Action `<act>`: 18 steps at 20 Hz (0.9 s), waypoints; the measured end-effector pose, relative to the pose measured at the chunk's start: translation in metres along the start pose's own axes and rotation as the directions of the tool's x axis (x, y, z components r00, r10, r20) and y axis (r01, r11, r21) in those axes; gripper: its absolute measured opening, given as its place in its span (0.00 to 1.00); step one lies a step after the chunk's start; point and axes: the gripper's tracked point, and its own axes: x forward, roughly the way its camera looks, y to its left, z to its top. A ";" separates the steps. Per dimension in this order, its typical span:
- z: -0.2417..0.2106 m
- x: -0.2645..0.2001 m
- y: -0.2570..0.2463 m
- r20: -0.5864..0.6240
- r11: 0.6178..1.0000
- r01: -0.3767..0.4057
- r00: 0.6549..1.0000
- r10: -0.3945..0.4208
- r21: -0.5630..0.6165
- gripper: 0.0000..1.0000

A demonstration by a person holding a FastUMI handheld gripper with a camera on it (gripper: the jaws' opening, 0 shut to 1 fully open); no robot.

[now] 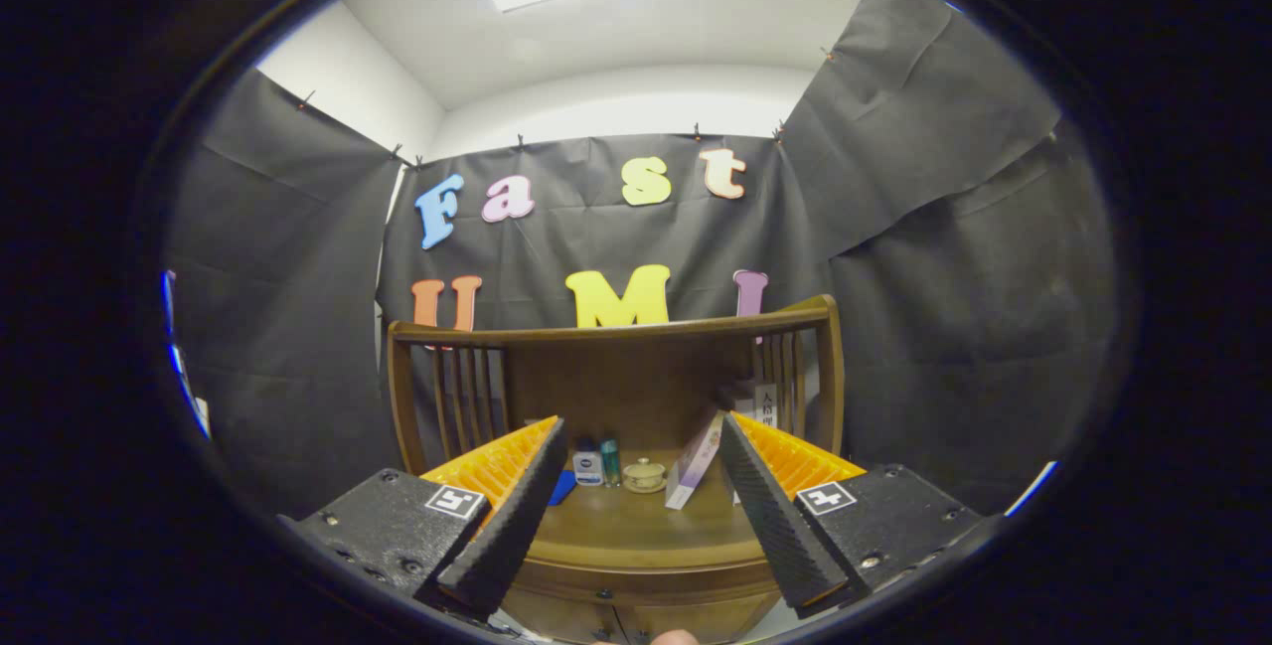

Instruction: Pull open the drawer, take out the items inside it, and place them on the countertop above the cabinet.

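Approaching brown wooden cabinet (636, 546) at lower centre, gripper (636, 516) fingers spread apart, empty; lower toward small dark drawer knob (603, 593), centre fingers, clamp squarely.

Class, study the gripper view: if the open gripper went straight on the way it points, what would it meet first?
Probably the small lidded cup on the countertop, just ahead of the gripper; depth is unclear.

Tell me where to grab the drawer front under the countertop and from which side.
Judging from this view, grip the small knob on the drawer front, coming straight in from the front. It sticks out from a flat face below the countertop, so only it offers purchase. The gripper is open, wide enough.
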 end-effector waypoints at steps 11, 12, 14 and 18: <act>-0.007 0.001 0.008 -0.002 0.999 -0.034 0.999 0.034 0.018 0.99; -0.012 0.002 0.010 -0.009 0.999 -0.035 0.999 0.035 0.018 0.99; -0.030 0.007 0.010 -0.031 0.999 -0.030 0.999 0.030 0.015 0.99; -0.082 0.020 0.015 -0.112 0.998 -0.035 0.993 0.040 0.046 0.99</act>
